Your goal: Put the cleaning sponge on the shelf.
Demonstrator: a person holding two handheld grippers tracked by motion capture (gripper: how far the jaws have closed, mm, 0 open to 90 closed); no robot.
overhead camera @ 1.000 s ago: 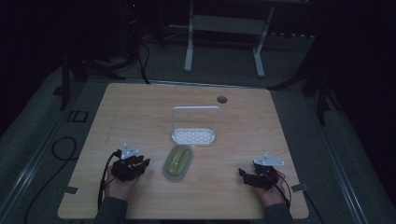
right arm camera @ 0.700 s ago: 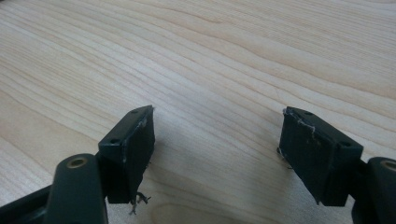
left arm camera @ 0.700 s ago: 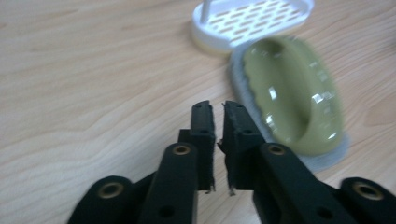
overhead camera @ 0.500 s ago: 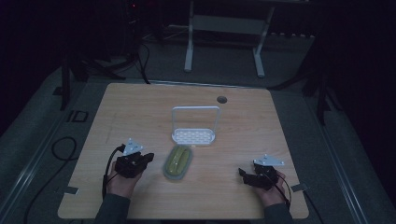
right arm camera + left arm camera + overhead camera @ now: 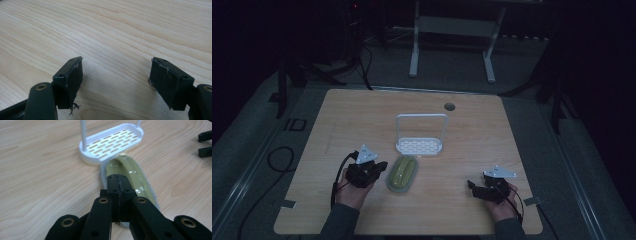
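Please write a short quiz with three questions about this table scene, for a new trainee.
1. True or false: the left gripper has its jaws pressed together with nothing between them.
2. Which thing lies nearest to the left gripper: A) the white rack, B) the green dish, C) the hole in the table?
3. In what state are the jaws of the right gripper?

Key
1. True: the pads meet, with the dish beyond them.
2. B: the dish lies just beside its tips, in front of the rack.
3. Open, wide apart over bare wood.
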